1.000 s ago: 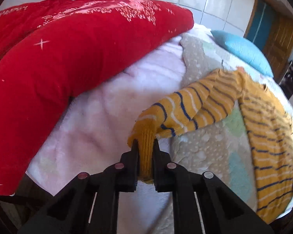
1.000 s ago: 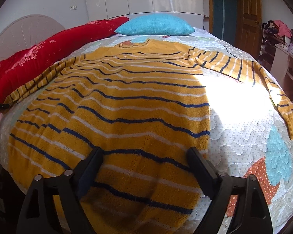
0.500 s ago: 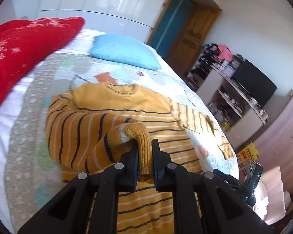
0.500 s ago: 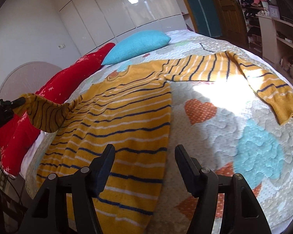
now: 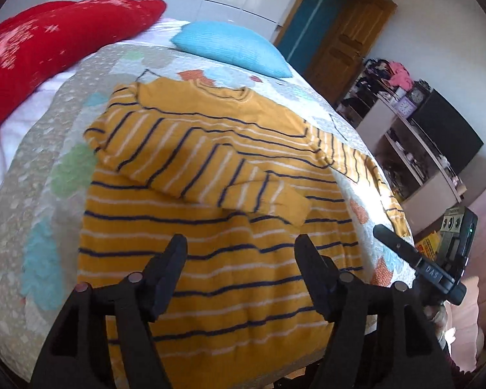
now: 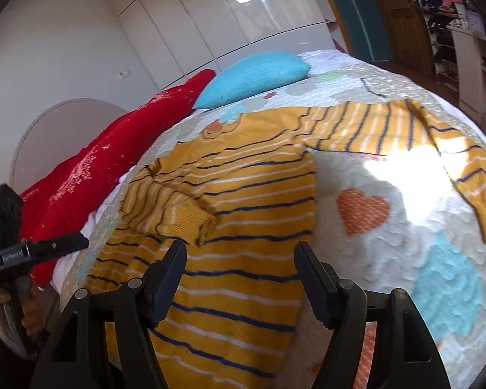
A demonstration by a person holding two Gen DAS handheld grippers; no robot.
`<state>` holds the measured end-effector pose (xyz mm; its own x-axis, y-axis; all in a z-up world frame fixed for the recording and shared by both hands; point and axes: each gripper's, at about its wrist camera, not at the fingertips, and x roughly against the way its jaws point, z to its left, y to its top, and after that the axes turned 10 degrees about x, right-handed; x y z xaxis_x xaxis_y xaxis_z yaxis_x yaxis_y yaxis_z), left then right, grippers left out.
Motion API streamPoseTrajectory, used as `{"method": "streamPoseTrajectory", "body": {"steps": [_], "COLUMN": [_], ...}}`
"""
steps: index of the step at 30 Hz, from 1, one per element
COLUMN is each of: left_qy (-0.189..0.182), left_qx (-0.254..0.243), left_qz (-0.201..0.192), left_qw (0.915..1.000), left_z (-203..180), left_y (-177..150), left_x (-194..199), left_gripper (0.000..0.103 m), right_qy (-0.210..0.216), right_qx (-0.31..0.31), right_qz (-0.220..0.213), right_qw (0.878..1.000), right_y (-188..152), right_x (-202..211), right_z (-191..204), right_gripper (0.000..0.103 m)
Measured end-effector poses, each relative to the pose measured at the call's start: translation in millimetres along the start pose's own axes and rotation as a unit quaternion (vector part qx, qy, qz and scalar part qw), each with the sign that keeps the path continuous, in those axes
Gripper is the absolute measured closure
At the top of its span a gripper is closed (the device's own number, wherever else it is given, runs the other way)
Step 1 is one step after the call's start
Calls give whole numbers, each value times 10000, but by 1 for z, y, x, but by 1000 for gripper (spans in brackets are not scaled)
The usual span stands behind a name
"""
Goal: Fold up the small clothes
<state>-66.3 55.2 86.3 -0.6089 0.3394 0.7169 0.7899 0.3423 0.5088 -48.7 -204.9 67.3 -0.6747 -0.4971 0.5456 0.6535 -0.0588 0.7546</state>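
Observation:
A yellow sweater [image 5: 210,259] with navy and white stripes lies flat on the quilted bed. Its left sleeve [image 5: 210,175] is folded across the chest, cuff [image 6: 191,223] lying on the body. The other sleeve [image 6: 405,129] stretches out to the right on the quilt. My left gripper [image 5: 239,256] is open and empty above the sweater's lower body. My right gripper [image 6: 239,256] is open and empty above the hem, just below the folded cuff. Each gripper also shows in the other's view: the right [image 5: 418,259], the left [image 6: 32,249].
A red blanket [image 5: 32,58] is heaped at the bed's left side. A blue pillow [image 6: 252,77] lies at the head of the quilt [image 6: 437,275]. Shelves with clutter and a dark screen [image 5: 444,136] stand to the right, a wooden door [image 5: 346,39] beyond.
My left gripper carried the sleeve cuff over the sweater's body, opened and let it go. The sleeve now lies folded across the chest. My right gripper stayed open.

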Motion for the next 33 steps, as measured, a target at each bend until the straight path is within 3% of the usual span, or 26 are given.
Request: {"method": "streamPoseTrajectory", "body": {"steps": [6,8,9,11,14,19,22,24,26,33], "left_qy": [146,230,287,411,563,706,785,817,849,1180], "left_qx": [758,824,832,821,761,689,654,652,599,341], "left_qz": [-175,-211,-229,-283,-419,-486,-407,-339,-329,-289], "left_qw": [9969,9961,9959,9954,9946,9939,9939,9939,9940,9920], "left_z": [61,70,73,79,85,85,84,83,80,70], "left_y": [-20,-24,-25,-26,-28,-30,-31,-32,-33,-36], "left_x": [22,25,26,28,34,31,22,17,14,-5], "left_gripper": [33,33,33,33,33,33,33,33,33,29], "right_qy": [414,590,656,560,308,-548,-1351,-1619,-1657,-1261], "right_qx": [-172,-237,-182,133,598,729,834,731,564,211], "right_qz": [520,797,1000,1219,933,584,804,1092,1064,828], "right_qw": [9976,9948,9927,9909,9934,9941,9840,9780,9788,9883], "right_y": [27,30,32,40,68,110,112,104,93,49], "right_x": [-87,-114,-126,-138,-130,-114,-123,-130,-124,-79], "right_z": [9,15,20,33,42,18,-9,-30,-44,-62], "right_gripper": [28,58,92,93,93,93,89,85,85,59]}}
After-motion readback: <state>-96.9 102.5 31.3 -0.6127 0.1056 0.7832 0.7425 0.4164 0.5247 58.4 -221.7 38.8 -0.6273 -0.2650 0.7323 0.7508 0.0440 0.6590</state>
